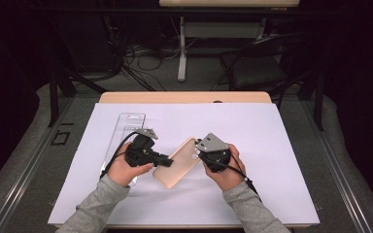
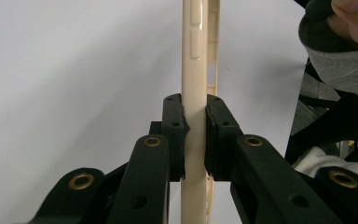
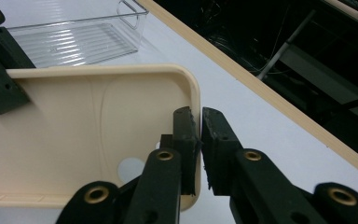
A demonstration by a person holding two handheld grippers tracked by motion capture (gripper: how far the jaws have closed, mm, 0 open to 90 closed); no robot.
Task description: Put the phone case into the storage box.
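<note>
Left fingers (image 2: 173,135) are pinched on the side edge of the beige case (image 1: 177,162), pads flat against both faces, near its lower end by the high view. Right fingers (image 3: 186,149) stand at the rounded corner of the case (image 3: 98,135); one pad sits against the inner wall, the other shows a thin gap at the rim (image 3: 196,107), so the hold there is loosening, not firm. No earlier frame bears on it.

Judgement: the case is carried mainly by the left gripper (image 1: 143,150). Keep that pinch steady and level while the right gripper (image 1: 213,153) re-seats squarely over the rim.

The case hangs just above the white sheet (image 1: 272,145) on the counter (image 1: 184,97), between both grippers. A clear tray (image 1: 128,121) lies behind the left hand (image 1: 121,167).
</note>
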